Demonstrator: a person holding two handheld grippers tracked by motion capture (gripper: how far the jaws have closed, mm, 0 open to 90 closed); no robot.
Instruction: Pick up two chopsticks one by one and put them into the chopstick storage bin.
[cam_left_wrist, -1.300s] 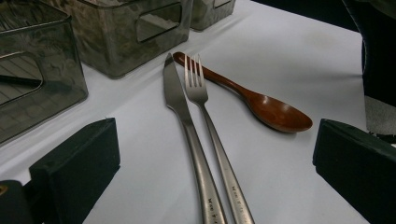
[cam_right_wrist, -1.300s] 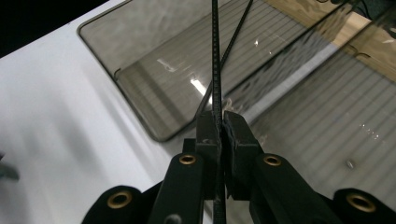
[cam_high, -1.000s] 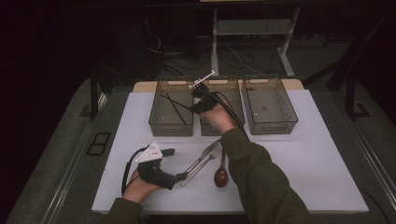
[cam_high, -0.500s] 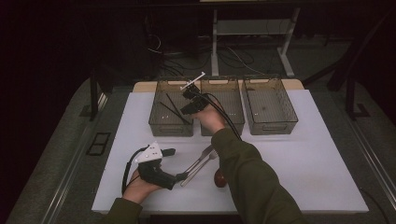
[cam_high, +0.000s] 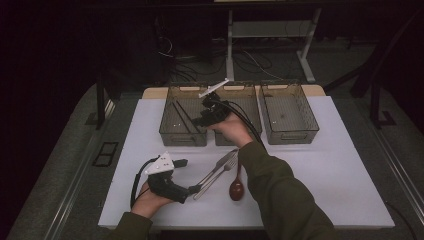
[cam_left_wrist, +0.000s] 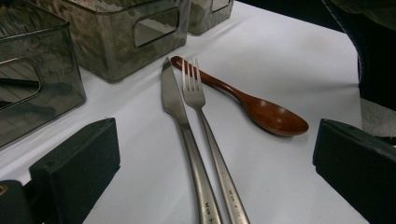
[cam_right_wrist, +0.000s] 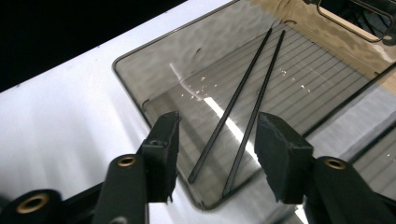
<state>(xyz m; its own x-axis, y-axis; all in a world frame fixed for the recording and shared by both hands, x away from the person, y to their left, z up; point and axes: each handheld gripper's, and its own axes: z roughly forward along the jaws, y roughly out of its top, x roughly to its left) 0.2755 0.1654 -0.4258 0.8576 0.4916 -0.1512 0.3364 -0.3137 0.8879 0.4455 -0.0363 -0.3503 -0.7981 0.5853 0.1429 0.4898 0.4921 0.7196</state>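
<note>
High view: three clear bins in a row at the back of the white surface (cam_high: 325, 165), cutlery laid out near the front, so this reads as sorting utensils by type. Right gripper (cam_high: 204, 117) hangs over the left bin (cam_high: 170, 131), and the chopsticks (cam_right_wrist: 243, 105) lie on that bin's ribbed floor, side by side, nearly parallel, clear of the jaws. Right gripper view looks straight down between its own jaws at them: jaws have just been opening, now about half apart, nothing between the pads, touching nothing. Looks like a drop-off just done, so the pair sits where it belongs. Middle bin (cam_high: 250, 107) and right bin (cam_high: 290, 112) look empty, probably for the other types. Left gripper (cam_high: 192, 189) rests low on the surface, aimed at the remaining pieces: knife (cam_left_wrist: 180, 121) and fork (cam_left_wrist: 201, 112) touching along their handles, wooden spoon (cam_left_wrist: 252, 102) just beside them, its handle tip behind the fork tines. Left gripper view shows its jaws spread wide, either side of the metal handles, not gripping either yet. Likely next pick is the knife or fork.
</note>
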